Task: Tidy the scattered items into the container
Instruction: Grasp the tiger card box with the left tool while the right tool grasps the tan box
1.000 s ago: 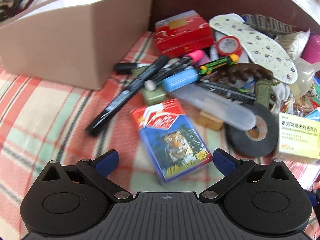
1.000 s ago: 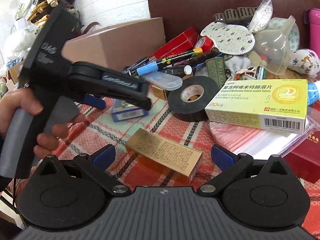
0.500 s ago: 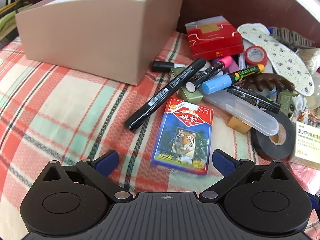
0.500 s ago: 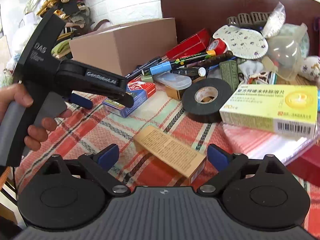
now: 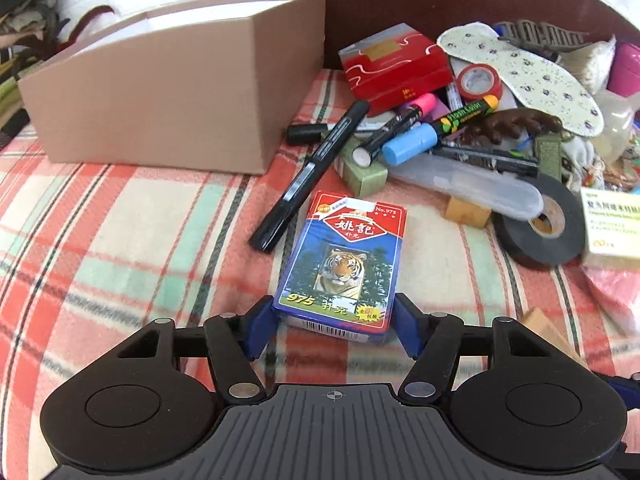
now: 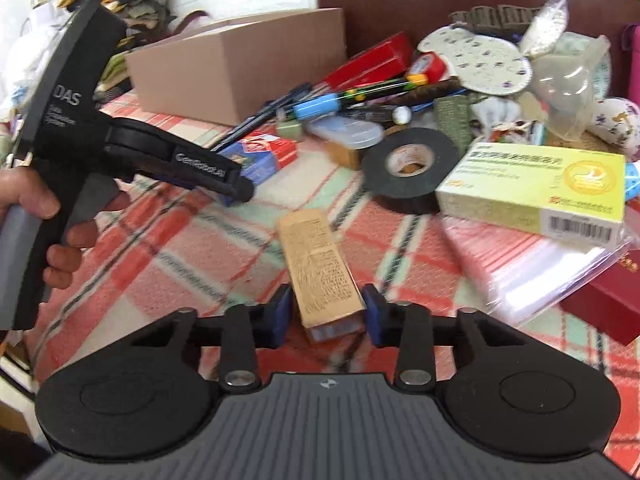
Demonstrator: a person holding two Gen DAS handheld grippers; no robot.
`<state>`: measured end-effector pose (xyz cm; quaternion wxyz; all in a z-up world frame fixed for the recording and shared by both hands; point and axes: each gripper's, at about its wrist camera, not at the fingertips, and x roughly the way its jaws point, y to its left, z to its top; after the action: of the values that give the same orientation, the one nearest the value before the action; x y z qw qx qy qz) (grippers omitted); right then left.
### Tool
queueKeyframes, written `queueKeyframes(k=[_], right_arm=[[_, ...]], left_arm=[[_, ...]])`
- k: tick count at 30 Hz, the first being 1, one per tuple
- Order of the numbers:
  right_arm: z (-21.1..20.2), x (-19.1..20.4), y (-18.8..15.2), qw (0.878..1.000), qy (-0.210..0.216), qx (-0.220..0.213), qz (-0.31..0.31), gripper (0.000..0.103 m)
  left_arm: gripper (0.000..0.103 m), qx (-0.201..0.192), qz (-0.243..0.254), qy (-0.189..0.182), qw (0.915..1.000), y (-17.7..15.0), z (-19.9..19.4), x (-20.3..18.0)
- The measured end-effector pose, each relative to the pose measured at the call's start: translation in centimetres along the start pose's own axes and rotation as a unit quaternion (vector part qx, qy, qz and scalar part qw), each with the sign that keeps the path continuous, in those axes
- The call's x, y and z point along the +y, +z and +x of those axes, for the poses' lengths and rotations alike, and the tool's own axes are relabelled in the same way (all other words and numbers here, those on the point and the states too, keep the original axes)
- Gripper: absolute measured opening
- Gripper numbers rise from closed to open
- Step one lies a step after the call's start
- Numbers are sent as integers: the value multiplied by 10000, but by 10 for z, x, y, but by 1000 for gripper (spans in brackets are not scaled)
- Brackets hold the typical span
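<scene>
The card pack (image 5: 340, 264) at lower centre is flanked by the closing left gripper (image 5: 334, 326), the gold box (image 6: 320, 272) by the closing right gripper (image 6: 325, 312), with the cardboard box (image 5: 168, 100) seen upper left.

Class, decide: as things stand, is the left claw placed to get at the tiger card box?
Probably yes. The left claw already straddles the tiger card box, jaws closing on its near end; nothing lies on top, and the black marker sits clear beside it.
</scene>
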<state>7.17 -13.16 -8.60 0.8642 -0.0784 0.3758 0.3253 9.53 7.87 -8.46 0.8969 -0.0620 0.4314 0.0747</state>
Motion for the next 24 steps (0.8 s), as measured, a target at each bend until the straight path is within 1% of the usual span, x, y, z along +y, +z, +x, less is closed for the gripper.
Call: queueKeyframes(k=[3, 6, 8, 9, 10, 12, 16, 19, 22, 24], right_arm=[[-4, 8, -5, 9998, 169, 53, -60, 36], [-8, 13, -7, 9996, 253, 61, -67, 36], [-6, 13, -6, 9997, 236, 57, -46, 36], [-4, 14, -5, 9997, 213, 65, -32, 36], [-3, 14, -4, 9998, 185, 76, -17, 36], [0, 16, -1, 9999, 126, 90, -6, 37], [2, 17, 1, 9999, 76, 89, -35, 38], [5, 14, 3, 9999, 98, 61, 5, 38], [8, 14, 4, 9999, 100, 40, 28, 38], [10, 14, 5, 9999, 99, 26, 34, 39]], left_arm=[[64, 16, 75, -119, 9999, -16, -14, 6], [65, 43, 44, -224, 9997, -30, -27, 14], [68, 42, -46, -266, 9996, -32, -29, 18], [76, 37, -101, -291, 9995, -32, -29, 19], [79, 32, -156, -312, 9994, -32, -29, 20], [82, -1, -213, -296, 9993, -28, -27, 19], [87, -9, -111, -245, 9996, -22, -21, 13], [89, 29, -44, -245, 9997, -19, -13, 11], [89, 3, 131, -186, 9997, -21, -12, 8], [84, -14, 259, -154, 9995, -22, -11, 6]])
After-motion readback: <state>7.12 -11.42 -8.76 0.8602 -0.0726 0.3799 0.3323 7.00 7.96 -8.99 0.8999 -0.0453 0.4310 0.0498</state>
